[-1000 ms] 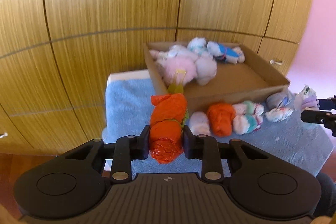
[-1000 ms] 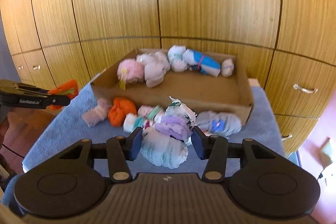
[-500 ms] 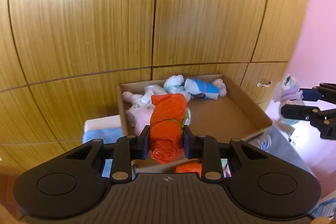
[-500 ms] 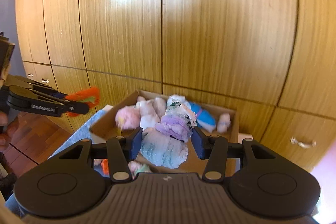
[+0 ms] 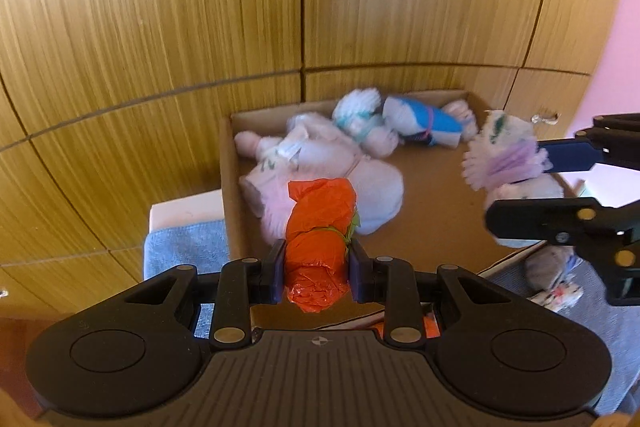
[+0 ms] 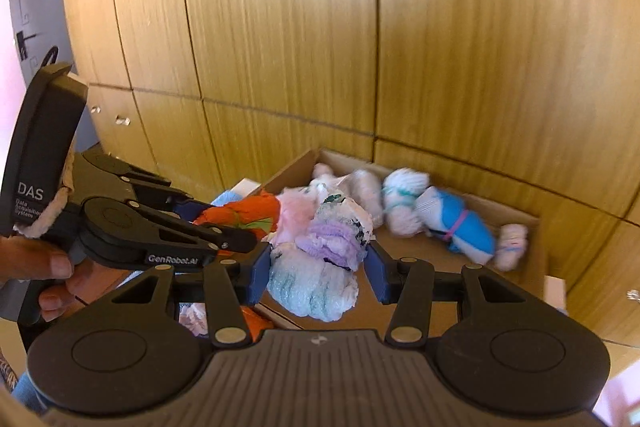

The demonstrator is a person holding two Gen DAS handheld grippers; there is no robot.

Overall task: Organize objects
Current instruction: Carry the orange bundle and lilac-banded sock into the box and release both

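Note:
My left gripper point(image 5: 317, 273) is shut on an orange rolled bundle point(image 5: 320, 243) tied with a green band, held above the near left wall of the cardboard box point(image 5: 436, 211). My right gripper point(image 6: 318, 265) is shut on a white, lilac and pale blue rolled bundle point(image 6: 320, 259), held over the box's near side. In the left wrist view that right gripper point(image 5: 532, 183) and its bundle point(image 5: 504, 159) hang at the right over the box. The right wrist view shows the left gripper point(image 6: 224, 227) and its orange bundle point(image 6: 244, 215) at the left.
Several rolled bundles lie in the box: pink and white ones point(image 5: 320, 167), a white and teal one point(image 5: 360, 115), a blue and white one point(image 5: 424, 123). The box rests on a blue towel point(image 5: 184, 247); more bundles point(image 5: 552, 271) lie on it. Wooden cabinet doors point(image 5: 280, 7) stand close behind.
Both grippers have carried their bundles forward from over the towel to above the box, and they have drawn closer to each other. Neither grip has changed.

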